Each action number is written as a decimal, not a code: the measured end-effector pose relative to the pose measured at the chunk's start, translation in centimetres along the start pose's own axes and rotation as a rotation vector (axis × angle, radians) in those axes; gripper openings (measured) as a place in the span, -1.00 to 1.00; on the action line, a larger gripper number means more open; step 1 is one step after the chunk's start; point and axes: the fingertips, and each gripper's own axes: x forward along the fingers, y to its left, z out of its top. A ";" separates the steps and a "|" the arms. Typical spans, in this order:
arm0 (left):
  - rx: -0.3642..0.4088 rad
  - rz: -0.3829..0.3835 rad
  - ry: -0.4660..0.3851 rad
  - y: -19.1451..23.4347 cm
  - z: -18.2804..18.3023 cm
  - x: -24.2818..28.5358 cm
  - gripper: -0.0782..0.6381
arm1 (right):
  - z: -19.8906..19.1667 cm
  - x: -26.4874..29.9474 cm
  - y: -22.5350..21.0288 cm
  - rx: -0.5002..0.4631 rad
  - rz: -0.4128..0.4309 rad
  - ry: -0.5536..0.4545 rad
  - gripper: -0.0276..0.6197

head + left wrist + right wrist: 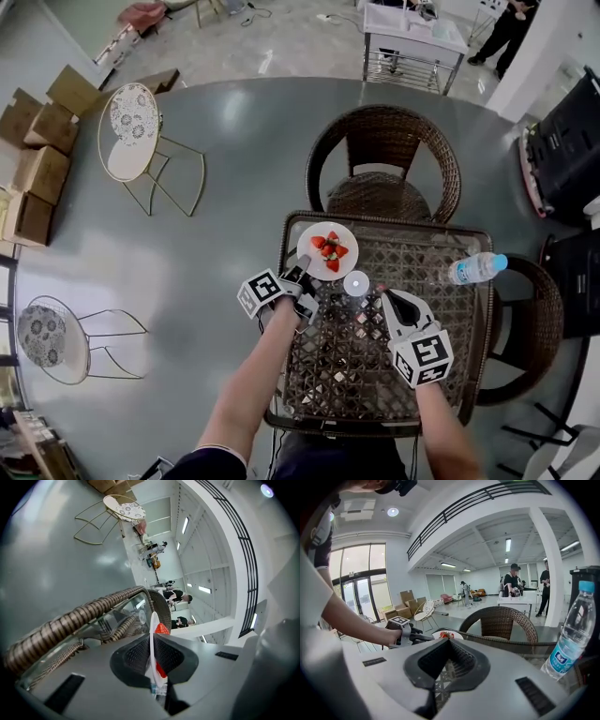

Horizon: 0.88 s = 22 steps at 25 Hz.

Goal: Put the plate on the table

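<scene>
Plate of strawberries pinched at the far left corner of the wicker table

The left gripper [302, 272] has its jaws clamped on the near rim of the white plate [314, 239], which carries strawberries [330, 250] over the glass-topped table [384, 221]; whether the plate rests on the glass cannot be told. The right gripper [392, 298] hovers over the table's middle, jaws pressed together on nothing. A water bottle [476, 268] lies near the right edge.

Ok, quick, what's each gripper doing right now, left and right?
Left gripper: jaws closed on the rim of the plate.
Right gripper: jaws closed, holding nothing.
</scene>
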 end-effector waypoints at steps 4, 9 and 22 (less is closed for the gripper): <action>-0.010 0.013 -0.002 0.1 0.3 0.0 -0.73 | 0.2 0.0 0.4 0.000 0.000 0.001 -0.90; 0.012 0.092 0.023 0.5 0.4 0.3 -0.73 | 0.2 0.1 0.8 0.007 -0.003 -0.003 -0.90; 0.234 0.348 0.070 0.8 0.6 0.4 -0.63 | 0.6 -0.8 1.0 0.031 -0.011 -0.015 -0.90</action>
